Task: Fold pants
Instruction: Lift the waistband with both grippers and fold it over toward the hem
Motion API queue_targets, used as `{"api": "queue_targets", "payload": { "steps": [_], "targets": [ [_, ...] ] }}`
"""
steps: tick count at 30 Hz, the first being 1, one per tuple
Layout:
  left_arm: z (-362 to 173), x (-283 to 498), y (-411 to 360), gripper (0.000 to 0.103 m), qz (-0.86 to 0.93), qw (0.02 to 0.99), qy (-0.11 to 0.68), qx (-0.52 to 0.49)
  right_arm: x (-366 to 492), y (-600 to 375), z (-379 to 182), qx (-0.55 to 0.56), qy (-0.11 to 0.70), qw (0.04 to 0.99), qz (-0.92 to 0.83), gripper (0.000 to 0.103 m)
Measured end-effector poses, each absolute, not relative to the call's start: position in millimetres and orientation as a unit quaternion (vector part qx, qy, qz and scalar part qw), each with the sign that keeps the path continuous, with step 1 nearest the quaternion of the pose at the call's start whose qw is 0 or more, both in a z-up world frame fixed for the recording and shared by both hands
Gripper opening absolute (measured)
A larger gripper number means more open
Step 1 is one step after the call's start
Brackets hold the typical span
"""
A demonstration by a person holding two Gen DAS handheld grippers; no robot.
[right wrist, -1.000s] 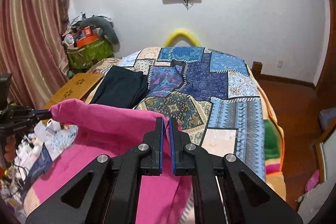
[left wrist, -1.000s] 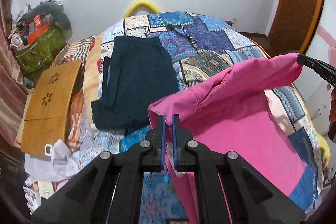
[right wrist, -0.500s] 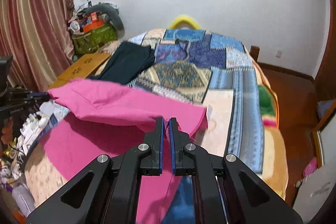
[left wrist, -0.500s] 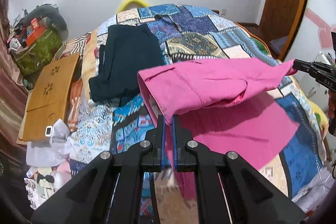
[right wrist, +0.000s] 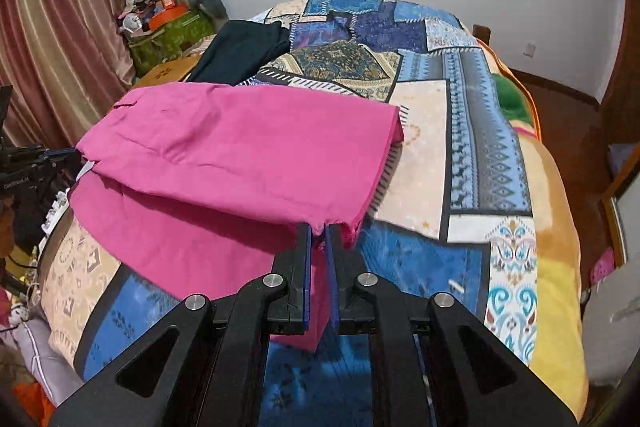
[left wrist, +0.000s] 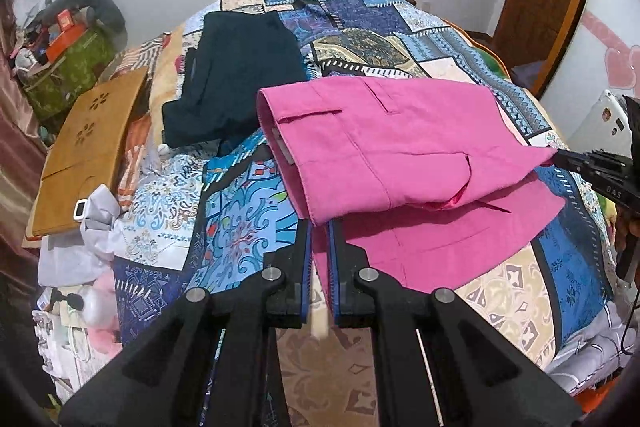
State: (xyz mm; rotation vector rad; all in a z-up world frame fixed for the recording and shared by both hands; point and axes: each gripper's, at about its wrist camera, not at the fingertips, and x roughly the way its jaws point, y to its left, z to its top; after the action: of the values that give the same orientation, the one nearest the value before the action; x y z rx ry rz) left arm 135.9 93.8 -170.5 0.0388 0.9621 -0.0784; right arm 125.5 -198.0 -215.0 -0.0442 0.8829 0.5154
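Pants (left wrist: 392, 147), pink, hang doubled over the bed (left wrist: 400, 39), upper layer lifted above the lower. Left tool (left wrist: 319, 227) is clamped on one corner and right tool (right wrist: 319, 227) on the other, keeping the folded edge taut for even lowering.

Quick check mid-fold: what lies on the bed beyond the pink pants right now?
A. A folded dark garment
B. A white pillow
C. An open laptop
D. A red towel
A: a folded dark garment lies flat on the patchwork bedspread, just beyond the pink pants that both tools hold up.
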Motion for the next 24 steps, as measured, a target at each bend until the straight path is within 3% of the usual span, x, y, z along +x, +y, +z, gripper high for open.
{"api": "queue_targets", "payload": {
  "steps": [7,8,9,11,12,16,24],
  "targets": [
    [-151.6,128.7,96.9,0.015,-0.021,0.896,0.443,0.027,111.3,-198.7,-195.3,-0.039,0.405,0.878,0.253,0.012],
    [-147.8,128.4,96.4,0.026,-0.020,0.898,0.438,0.026,109.6,-196.5,-192.3,-0.044,0.400,0.879,0.255,0.016],
    [-145.0,128.7,96.0,0.044,-0.020,0.900,0.435,0.024,107.5,-194.0,-188.4,-0.051,0.395,0.880,0.258,0.019],
    [-138.8,129.9,94.3,0.066,-0.020,0.905,0.425,0.017,104.1,-187.6,-181.9,-0.059,0.388,0.880,0.267,0.040],
    [-136.4,130.0,92.4,0.072,-0.020,0.907,0.420,0.017,102.5,-183.8,-179.3,-0.063,0.384,0.880,0.272,0.045],
    [-132.4,134.6,78.8,0.080,-0.026,0.908,0.416,0.030,100.5,-166.3,-175.2,-0.083,0.376,0.878,0.286,0.057],
    [-139.3,145.6,43.3,0.085,-0.062,0.903,0.420,0.066,110.8,-131.5,-195.5,-0.107,0.398,0.854,0.317,0.058]
  ]
}}
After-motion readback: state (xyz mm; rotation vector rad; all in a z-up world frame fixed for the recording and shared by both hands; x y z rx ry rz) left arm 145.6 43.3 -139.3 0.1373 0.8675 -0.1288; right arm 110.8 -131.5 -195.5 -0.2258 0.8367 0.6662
